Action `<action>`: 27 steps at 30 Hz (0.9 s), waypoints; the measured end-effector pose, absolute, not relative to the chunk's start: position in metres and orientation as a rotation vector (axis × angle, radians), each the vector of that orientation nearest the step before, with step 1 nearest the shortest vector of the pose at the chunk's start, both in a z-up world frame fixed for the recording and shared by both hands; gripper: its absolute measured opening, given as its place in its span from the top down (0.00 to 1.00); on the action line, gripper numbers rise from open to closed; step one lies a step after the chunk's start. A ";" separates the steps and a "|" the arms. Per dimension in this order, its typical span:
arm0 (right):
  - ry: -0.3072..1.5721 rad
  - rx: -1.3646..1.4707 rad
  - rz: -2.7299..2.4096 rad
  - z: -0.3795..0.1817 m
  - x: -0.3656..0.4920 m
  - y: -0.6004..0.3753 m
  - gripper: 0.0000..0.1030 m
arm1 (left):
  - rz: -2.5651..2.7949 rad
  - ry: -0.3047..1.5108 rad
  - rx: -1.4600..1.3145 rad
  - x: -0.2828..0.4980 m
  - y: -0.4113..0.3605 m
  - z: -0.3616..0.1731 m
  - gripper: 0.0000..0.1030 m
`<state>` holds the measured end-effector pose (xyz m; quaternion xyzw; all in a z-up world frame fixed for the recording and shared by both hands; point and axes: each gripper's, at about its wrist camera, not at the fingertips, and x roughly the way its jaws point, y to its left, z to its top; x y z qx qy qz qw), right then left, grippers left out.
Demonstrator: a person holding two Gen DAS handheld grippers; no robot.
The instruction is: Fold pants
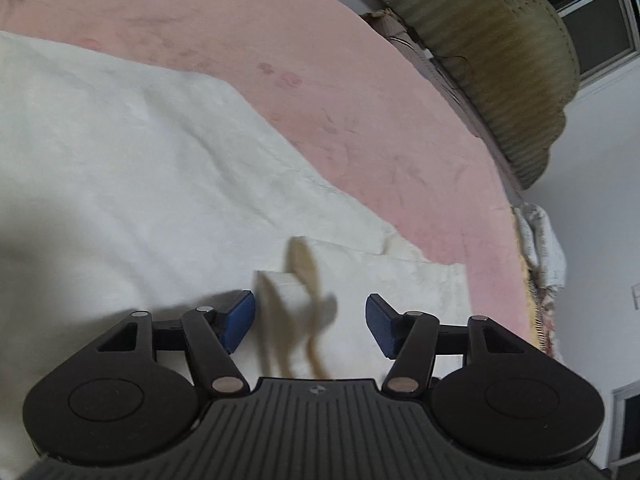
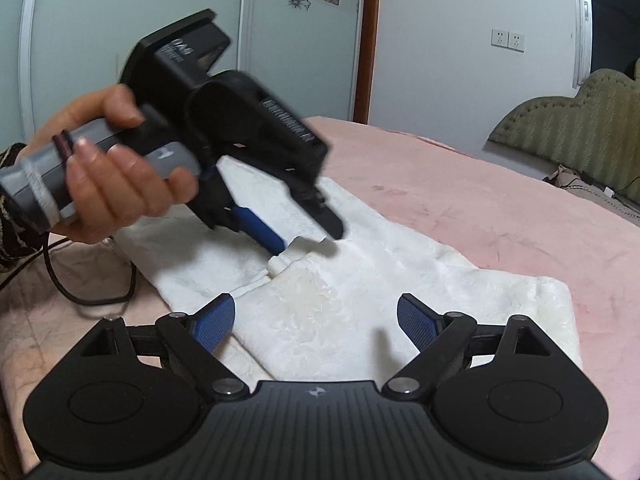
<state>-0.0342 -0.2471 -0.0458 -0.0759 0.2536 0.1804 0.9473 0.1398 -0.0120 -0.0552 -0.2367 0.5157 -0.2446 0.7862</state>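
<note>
White pants point(image 1: 120, 140) lie spread on a pink bed point(image 1: 320, 40). My left gripper point(image 1: 310, 320) stands part open over them. A raised fold of white cloth and a blurred beige strip point(image 1: 304, 280) sit between its blue pads point(image 1: 240, 316); the right-hand pad stands clear of the cloth. In the right wrist view a hand point(image 2: 112, 176) holds the left gripper point(image 2: 308, 242) tilted down onto a small bump of the pants point(image 2: 360, 264). My right gripper point(image 2: 316, 324) hovers wide open just above the near end of the pants, with nothing gripped.
An olive-green padded headboard point(image 2: 580, 128) borders the pink bed point(image 2: 480, 200) at the far right. A black cable point(image 2: 80, 296) loops on the bed to the left of the pants. Flower-patterned wardrobe doors point(image 2: 120, 0) stand behind.
</note>
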 end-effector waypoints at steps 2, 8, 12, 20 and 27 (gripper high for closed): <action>0.520 -0.152 0.363 -0.047 -0.037 -0.244 0.14 | -0.517 1.132 -0.477 0.143 -0.024 -0.057 0.93; 0.501 -0.106 0.327 -0.042 -0.020 -0.244 0.14 | -0.522 0.929 -0.330 0.132 -0.033 -0.026 0.96; 0.482 -0.102 0.309 -0.039 -0.021 -0.244 0.14 | -0.500 0.907 -0.199 0.138 -0.041 -0.024 0.84; 0.485 -0.391 0.372 -0.051 -0.027 -0.184 0.54 | -0.396 0.940 -0.361 0.131 0.009 -0.029 0.49; 0.502 -0.465 0.367 -0.067 -0.015 -0.156 0.71 | -0.516 0.924 -0.434 0.105 0.030 -0.010 0.49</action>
